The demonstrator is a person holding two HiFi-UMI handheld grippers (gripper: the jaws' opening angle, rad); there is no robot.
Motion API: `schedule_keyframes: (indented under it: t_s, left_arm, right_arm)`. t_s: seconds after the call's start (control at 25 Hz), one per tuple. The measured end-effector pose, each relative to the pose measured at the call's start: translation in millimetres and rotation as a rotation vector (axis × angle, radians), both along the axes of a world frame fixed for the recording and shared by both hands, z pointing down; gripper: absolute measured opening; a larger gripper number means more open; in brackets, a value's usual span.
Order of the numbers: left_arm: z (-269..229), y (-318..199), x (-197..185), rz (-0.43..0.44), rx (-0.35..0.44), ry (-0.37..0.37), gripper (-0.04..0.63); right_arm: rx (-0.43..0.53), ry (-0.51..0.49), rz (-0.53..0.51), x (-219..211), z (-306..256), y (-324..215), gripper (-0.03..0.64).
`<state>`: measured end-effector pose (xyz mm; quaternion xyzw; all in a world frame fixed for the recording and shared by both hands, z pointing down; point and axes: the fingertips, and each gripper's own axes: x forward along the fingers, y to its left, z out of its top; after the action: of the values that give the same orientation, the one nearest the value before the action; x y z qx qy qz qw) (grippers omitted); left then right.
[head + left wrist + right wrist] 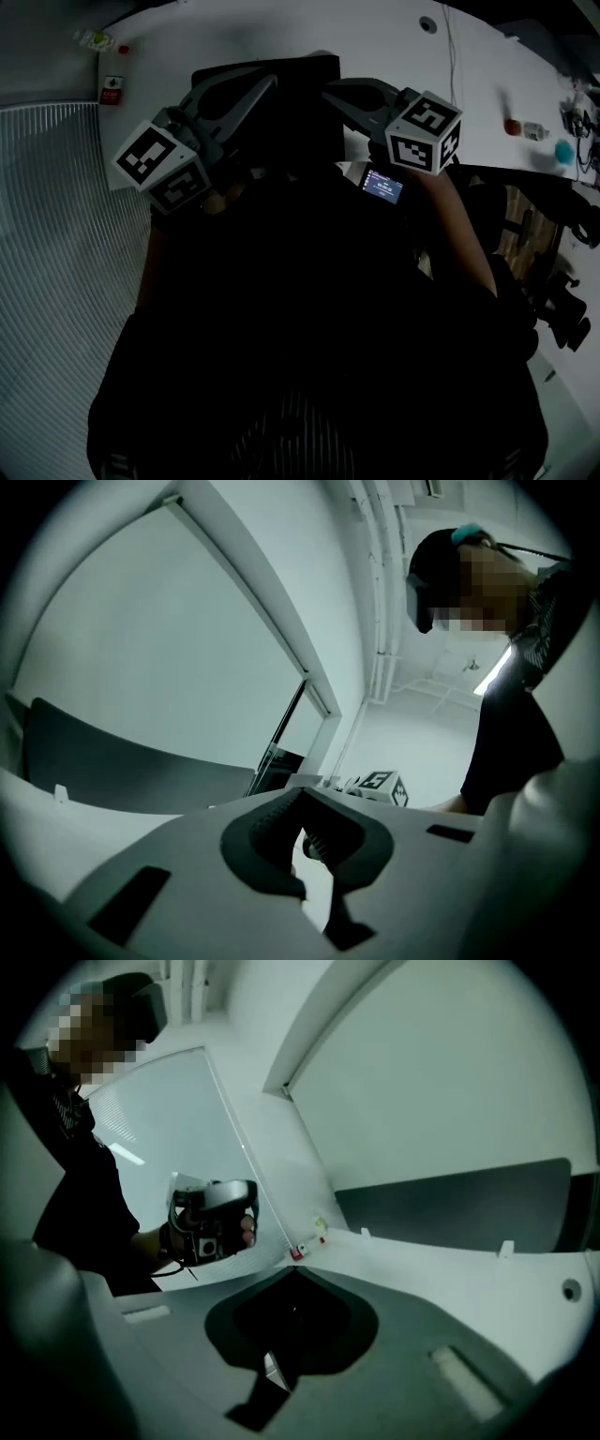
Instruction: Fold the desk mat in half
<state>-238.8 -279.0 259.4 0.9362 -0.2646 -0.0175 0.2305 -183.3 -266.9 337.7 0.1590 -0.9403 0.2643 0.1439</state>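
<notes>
The desk mat (309, 117) lies flat as a dark rectangle on the white counter (281, 33), straight ahead of the person and just beyond both tools. Neither tool has hold of it. The left tool (262, 89) is carried close to the body and points roughly level, so its own view looks across the room at a wall and not down at the work. There the left tool (300, 794) has its jaws pressed together at the tips with nothing between them. The right tool (336, 94) is held the same way beside it, and in its own view the right tool (295, 1274) is also shut tight and empty, with only dark pad material where the jaws meet. It faces the hand (202, 1227) that carries the other tool, so the two are turned partly toward each other (a resting pose, probably, rather than a working one). A small lit screen (382, 185) glows by the right wrist. With both tools empty and clear of the mat, the task seems to stand between steps. The dim head view does not show whether the mat is already doubled over, since no layered edge can be made out.
</notes>
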Motion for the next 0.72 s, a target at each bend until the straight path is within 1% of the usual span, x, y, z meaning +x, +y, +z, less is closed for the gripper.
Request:
schedule_keyframes:
  t_s: [0.16, 0.32, 0.56, 0.72]
  left_arm:
    - [7, 5, 38, 0.068, 0.005, -0.029, 0.008]
    - [17, 10, 59, 0.1, -0.018, -0.038, 0.008]
    - [16, 15, 65, 0.121, -0.014, -0.034, 0.007]
    - [13, 16, 55, 0.1, -0.005, -0.016, 0.008]
  right_arm:
    - [0.07, -0.037, 0.067, 39, -26, 11, 0.003]
    - [0.08, -0.057, 0.082, 58, -31, 15, 0.003]
    - [0.094, -0.064, 0.058, 52, -39, 12, 0.003]
    - [0.103, -0.062, 0.026, 37, -41, 14, 0.003]
